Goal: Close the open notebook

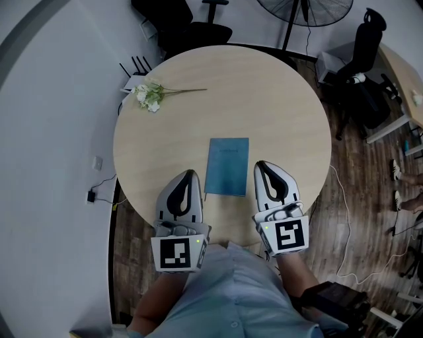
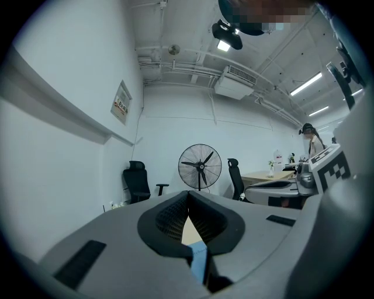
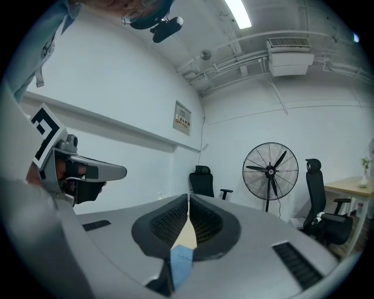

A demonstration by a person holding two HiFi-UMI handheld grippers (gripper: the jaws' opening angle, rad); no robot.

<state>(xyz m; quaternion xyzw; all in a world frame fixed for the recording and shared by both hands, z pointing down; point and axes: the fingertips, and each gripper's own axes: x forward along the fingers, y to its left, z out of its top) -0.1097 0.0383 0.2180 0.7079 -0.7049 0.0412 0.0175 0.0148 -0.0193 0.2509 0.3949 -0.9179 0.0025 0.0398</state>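
A blue notebook (image 1: pixel 227 166) lies flat with its cover shut on the round wooden table (image 1: pixel 277 112), just ahead of the person. My left gripper (image 1: pixel 190 173) rests level at the notebook's near left corner and my right gripper (image 1: pixel 259 165) just off its right edge. Both pairs of jaws are shut with their tips together and nothing held. In the left gripper view, a blue sliver of the notebook (image 2: pixel 198 260) shows through the gap behind the closed tips (image 2: pixel 188 193). The right gripper view shows the same notebook (image 3: pixel 181 264) below its tips (image 3: pixel 188 197).
A white flower sprig (image 1: pixel 151 96) lies at the table's far left. A standing fan (image 1: pixel 304 10), black office chairs (image 1: pixel 363 53) and another desk (image 1: pixel 403 72) stand beyond the table. A router (image 1: pixel 134 74) and cables (image 1: pixel 99 191) are by the left wall.
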